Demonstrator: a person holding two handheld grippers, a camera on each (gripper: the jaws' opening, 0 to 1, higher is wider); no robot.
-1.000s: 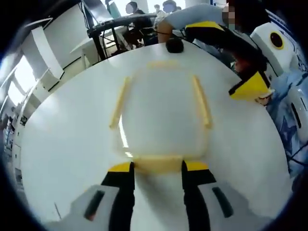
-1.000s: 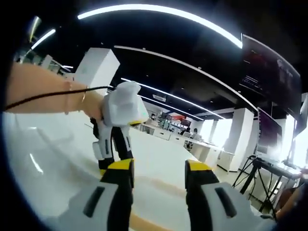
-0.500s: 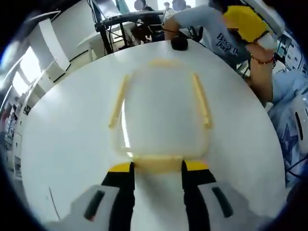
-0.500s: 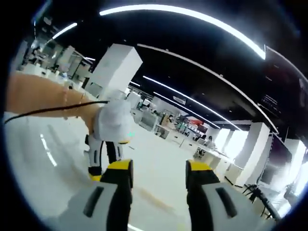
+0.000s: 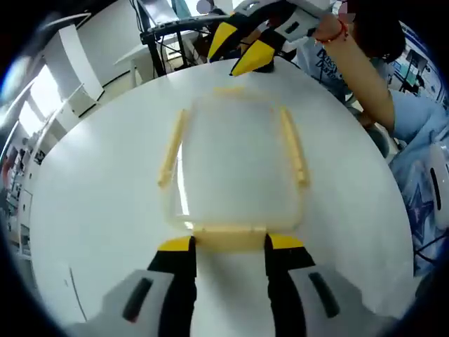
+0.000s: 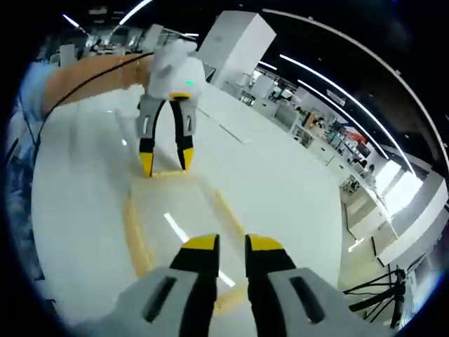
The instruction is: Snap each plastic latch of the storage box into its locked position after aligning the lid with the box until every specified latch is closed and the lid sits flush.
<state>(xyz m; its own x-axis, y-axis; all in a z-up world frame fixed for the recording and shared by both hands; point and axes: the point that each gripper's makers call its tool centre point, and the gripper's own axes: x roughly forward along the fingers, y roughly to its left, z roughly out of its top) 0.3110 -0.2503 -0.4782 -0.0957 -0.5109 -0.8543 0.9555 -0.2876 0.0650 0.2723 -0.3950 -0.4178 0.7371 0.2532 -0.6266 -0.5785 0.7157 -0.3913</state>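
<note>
A clear storage box (image 5: pixel 235 161) with its lid on lies on the round white table (image 5: pixel 91 210). Pale yellow latches run along its left side (image 5: pixel 172 147) and right side (image 5: pixel 295 144). My left gripper (image 5: pixel 230 243) is open, its jaws straddling the near yellow latch (image 5: pixel 228 239). My right gripper (image 5: pixel 223 63) hovers over the far latch (image 5: pixel 235 91), held by a hand. In the right gripper view its own jaws (image 6: pixel 231 243) are drawn close with a narrow gap and nothing between them, above the box lid (image 6: pixel 179 225). The left gripper (image 6: pixel 165 161) stands at the far latch (image 6: pixel 168 173).
A person's arm (image 5: pixel 351 63) with a red bracelet reaches in from the upper right. Desks and a black stand (image 5: pixel 161 35) sit beyond the table's far edge. A white column (image 6: pixel 238 42) and rows of office desks lie behind the table (image 6: pixel 84 182).
My right gripper has swung down from facing the ceiling to hover over the box's far end, and its jaws have narrowed. The left gripper has stayed at the near latch.
</note>
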